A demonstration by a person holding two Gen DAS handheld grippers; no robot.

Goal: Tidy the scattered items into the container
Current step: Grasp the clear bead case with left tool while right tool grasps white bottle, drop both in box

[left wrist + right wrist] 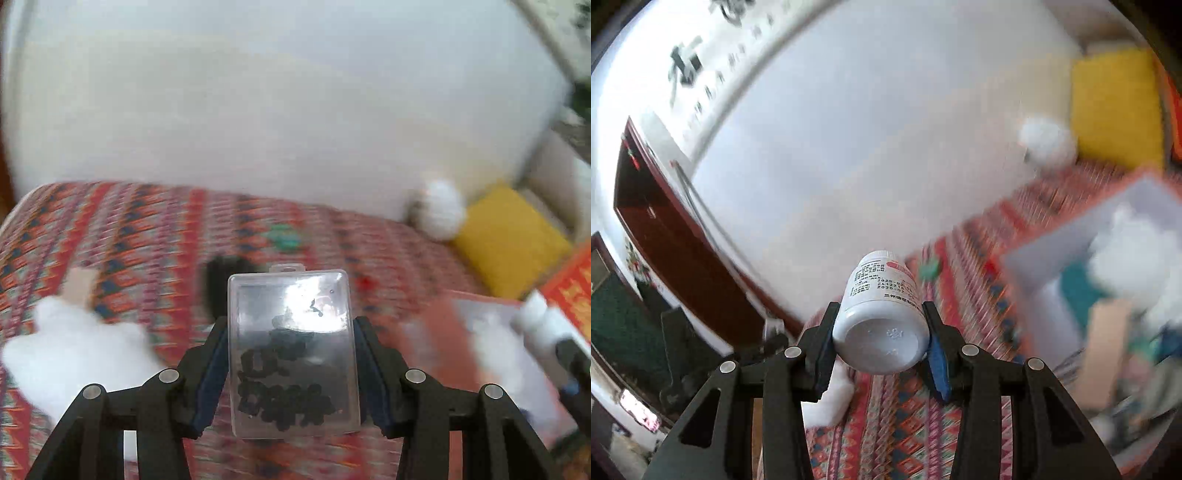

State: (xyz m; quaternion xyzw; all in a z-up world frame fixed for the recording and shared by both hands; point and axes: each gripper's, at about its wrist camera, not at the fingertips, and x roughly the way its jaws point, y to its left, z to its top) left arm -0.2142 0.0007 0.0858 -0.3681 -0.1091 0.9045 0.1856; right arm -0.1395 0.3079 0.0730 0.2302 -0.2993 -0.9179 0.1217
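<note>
The left gripper point(291, 354) clamps a clear case point(293, 354); the right gripper point(881, 332) clamps a white bottle point(882, 314) (base toward camera). The container point(491, 314) lies at lower right, nearer the right gripper.

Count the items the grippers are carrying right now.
2: a clear plastic case in the left gripper and a white pill bottle in the right gripper.
</note>
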